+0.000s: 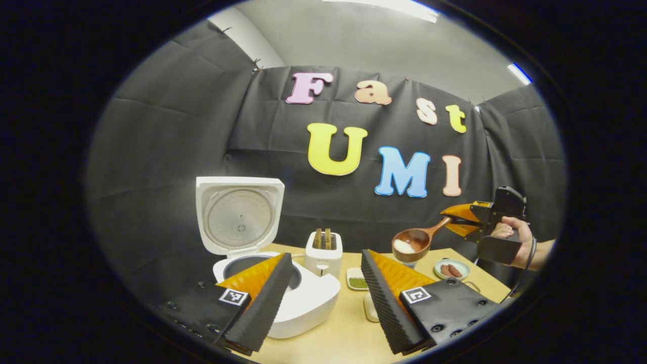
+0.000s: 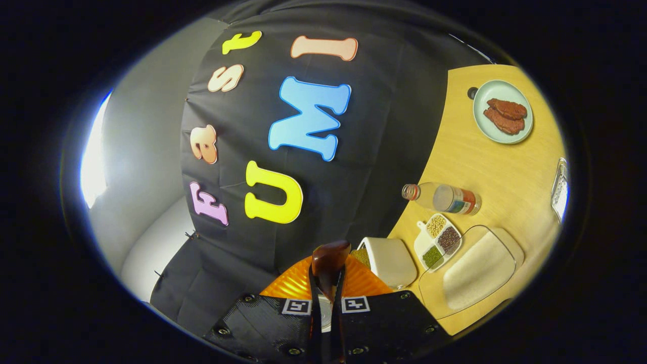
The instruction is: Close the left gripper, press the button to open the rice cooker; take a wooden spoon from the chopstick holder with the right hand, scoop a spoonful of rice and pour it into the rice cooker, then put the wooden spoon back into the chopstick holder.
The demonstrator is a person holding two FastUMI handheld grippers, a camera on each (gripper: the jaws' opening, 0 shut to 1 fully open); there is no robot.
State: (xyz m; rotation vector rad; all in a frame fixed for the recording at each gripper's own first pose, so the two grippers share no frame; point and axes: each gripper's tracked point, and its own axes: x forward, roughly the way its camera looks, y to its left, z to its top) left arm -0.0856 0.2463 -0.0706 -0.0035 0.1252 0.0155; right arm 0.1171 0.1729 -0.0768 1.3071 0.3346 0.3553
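The rice cooker [image 1: 283, 298] is sitting on the desk [image 1: 349, 328] with its lid [image 1: 239, 215] standing upright and open, baring the inner pot behind the left gripper [image 1: 323, 298], whose two fingers are spread wide apart with nothing between them. Just beside the cooker, toward the booth's back wall, the white chopstick holder [image 1: 323, 255] is standing with two wooden handles poking out of its top. Farther from the cooker on that same side, the right gripper [image 1: 457, 222] is hanging in the air above the desk in a person's hand [image 1: 515, 237], its fingers clamping the handle of the wooden spoon [image 1: 414, 243]; the spoon's bowl is facing up and is carrying a small heap of white rice. In the right gripper view, the right gripper [image 2: 327, 303] is squeezing that dark spoon handle [image 2: 328, 268] tightly between both fingers. Beyond the chopstick holder [image 2: 389, 260] from the cooker, a divided dish of beans and grains [image 2: 437, 240] is lying next to a clear tray of rice [image 2: 475, 270], with a bottle [image 2: 445, 198] lying on its side nearby and a plate of brown meat pieces [image 2: 503, 112] farther off still.
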